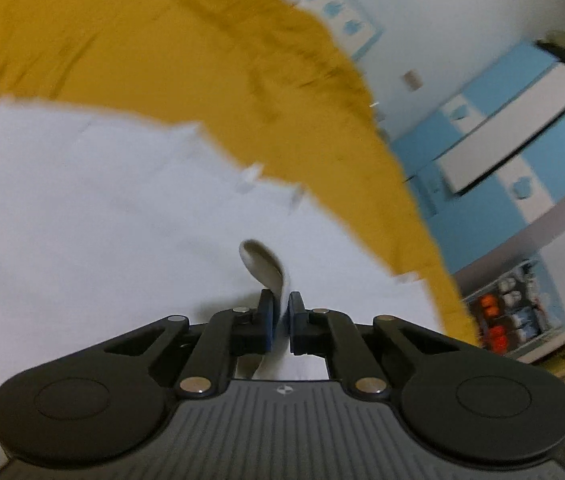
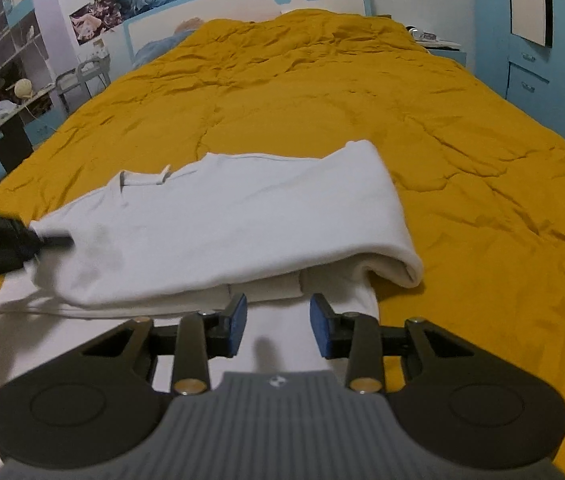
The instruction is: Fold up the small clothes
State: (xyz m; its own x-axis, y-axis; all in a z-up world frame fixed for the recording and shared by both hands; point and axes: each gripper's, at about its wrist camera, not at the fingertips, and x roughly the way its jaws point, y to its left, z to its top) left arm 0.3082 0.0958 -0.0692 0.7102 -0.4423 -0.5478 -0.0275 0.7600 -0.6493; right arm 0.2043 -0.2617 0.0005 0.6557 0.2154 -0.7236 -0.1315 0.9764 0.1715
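Left gripper [image 1: 281,307] pinching white garment [image 1: 122,220] (blurred edge).

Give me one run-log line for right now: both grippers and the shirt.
left gripper: shut on white garment edge | right gripper: open, over near hem, nothing pinched | garment: partly folded on yellow bedspread
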